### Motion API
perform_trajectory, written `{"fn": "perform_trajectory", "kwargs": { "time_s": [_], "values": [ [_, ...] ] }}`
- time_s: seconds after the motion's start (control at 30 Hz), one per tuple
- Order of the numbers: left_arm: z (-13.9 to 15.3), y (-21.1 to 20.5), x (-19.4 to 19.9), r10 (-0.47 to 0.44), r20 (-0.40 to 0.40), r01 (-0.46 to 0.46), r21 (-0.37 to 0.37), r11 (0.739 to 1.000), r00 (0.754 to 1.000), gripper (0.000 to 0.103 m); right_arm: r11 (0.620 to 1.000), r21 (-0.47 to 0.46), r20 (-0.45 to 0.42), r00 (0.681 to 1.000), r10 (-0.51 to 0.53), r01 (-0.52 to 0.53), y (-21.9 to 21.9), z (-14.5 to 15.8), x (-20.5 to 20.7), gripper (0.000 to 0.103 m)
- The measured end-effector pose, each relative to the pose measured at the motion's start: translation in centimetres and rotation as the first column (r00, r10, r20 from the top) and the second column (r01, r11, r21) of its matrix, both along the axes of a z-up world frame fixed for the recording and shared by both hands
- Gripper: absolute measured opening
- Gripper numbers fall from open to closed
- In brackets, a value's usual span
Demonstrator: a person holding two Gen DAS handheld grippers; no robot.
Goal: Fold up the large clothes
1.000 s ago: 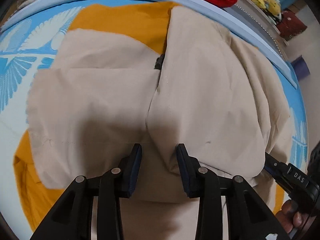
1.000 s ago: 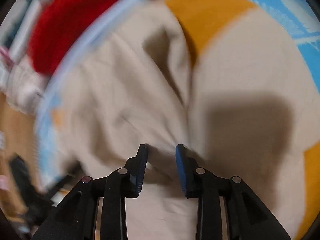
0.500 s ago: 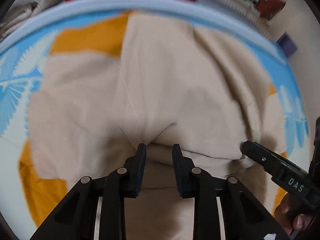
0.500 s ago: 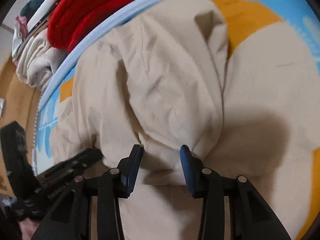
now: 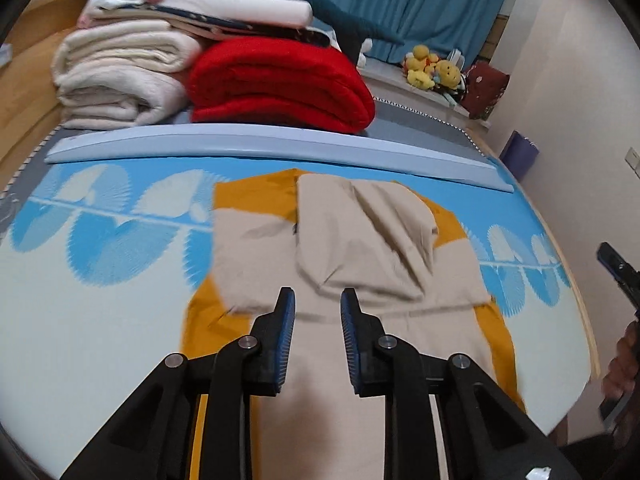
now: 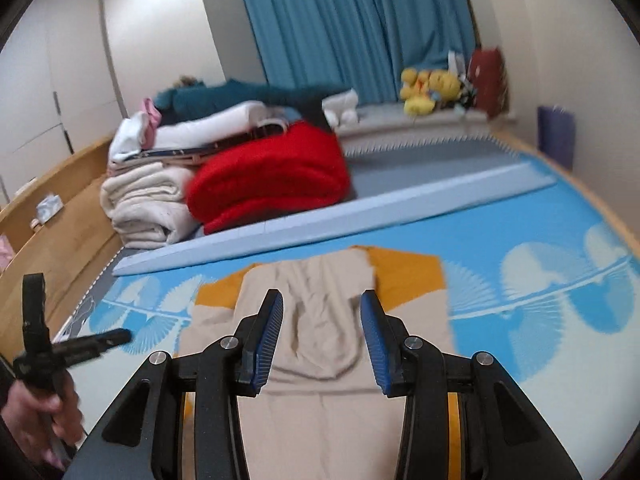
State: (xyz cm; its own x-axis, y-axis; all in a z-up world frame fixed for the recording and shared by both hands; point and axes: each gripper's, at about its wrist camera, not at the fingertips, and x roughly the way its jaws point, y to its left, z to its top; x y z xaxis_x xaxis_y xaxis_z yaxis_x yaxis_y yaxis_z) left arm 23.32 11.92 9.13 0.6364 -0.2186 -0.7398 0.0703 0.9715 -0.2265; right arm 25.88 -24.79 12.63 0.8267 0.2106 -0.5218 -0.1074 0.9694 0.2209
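A beige and mustard-yellow garment (image 5: 360, 248) lies flat on the blue patterned mat (image 5: 100, 240), with its upper part folded down in a beige flap. It also shows in the right wrist view (image 6: 320, 320). My left gripper (image 5: 316, 308) is open and empty, lifted above the garment's near part. My right gripper (image 6: 322, 316) is open and empty, raised above the garment. The left gripper shows at the left edge of the right wrist view (image 6: 80, 344), and the right gripper's tip shows at the right edge of the left wrist view (image 5: 618, 268).
A pale blue bar (image 5: 260, 140) runs across the far edge of the mat. Behind it are a folded red blanket (image 5: 280, 84), cream blankets (image 5: 116, 76) and stacked linens. Plush toys (image 5: 432, 68) and blue curtains (image 6: 352, 20) stand at the back. A wooden bed frame (image 6: 60, 208) is on the left.
Both grippers have let go of the beige fabric, opened wider, and pulled up and back from the garment. The folded flap now rests flat on the garment.
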Motion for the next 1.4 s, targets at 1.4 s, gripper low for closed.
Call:
{"fn": "perform_trajectory", "kwargs": {
  "time_s": [1.4],
  "values": [
    [-20.6,11.7,-15.3,0.236,-0.575,-0.323,-0.052,0.945,0.784,0.041,0.954,-0.07,-0.735,0.631,-0.247,0.292,-20.2,-24.3,-19.3,0.029]
  ]
}}
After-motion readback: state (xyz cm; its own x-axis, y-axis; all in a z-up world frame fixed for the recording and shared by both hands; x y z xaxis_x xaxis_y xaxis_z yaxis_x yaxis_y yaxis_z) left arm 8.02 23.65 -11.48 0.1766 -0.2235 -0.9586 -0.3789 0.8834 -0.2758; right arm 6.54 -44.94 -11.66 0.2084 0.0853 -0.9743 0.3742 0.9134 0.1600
